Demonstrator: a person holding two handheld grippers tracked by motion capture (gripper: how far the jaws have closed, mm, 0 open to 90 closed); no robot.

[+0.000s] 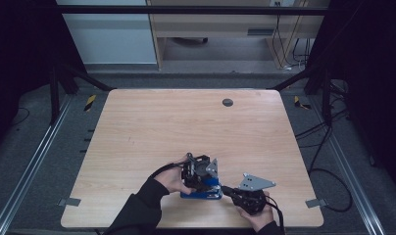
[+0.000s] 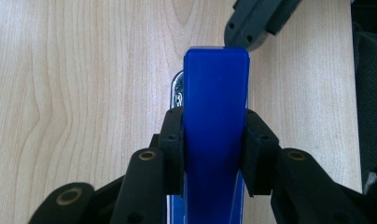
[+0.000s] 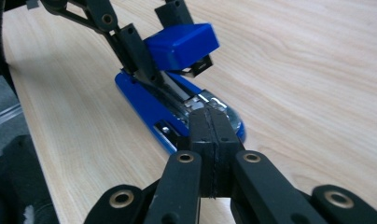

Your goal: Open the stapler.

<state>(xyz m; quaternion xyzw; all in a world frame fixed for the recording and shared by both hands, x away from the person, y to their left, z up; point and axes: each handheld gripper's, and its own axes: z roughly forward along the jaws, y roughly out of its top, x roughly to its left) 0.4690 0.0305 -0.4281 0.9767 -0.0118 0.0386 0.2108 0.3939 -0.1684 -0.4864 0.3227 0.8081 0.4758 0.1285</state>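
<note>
A blue stapler [image 1: 202, 192] lies near the table's front edge. Its blue top arm [image 3: 179, 44] is tilted up off the base [image 3: 144, 109], so the metal staple channel shows. My left gripper [image 2: 214, 140] is shut on that top arm, one pad on each side, as also shows in the right gripper view [image 3: 153, 35]. My right gripper [image 3: 210, 126] is shut with nothing between its jaws. Its tips sit at the front end of the stapler's base, and I cannot tell whether they touch it. In the high view the left gripper [image 1: 201, 178] is over the stapler and the right gripper [image 1: 224, 190] points at it from the right.
The wooden table [image 1: 186, 127] has a round grey cable hole [image 1: 228, 102] at the back. The stapler is close to the front edge. The right gripper's dark tip [image 2: 252, 23] reaches in at the top of the left gripper view.
</note>
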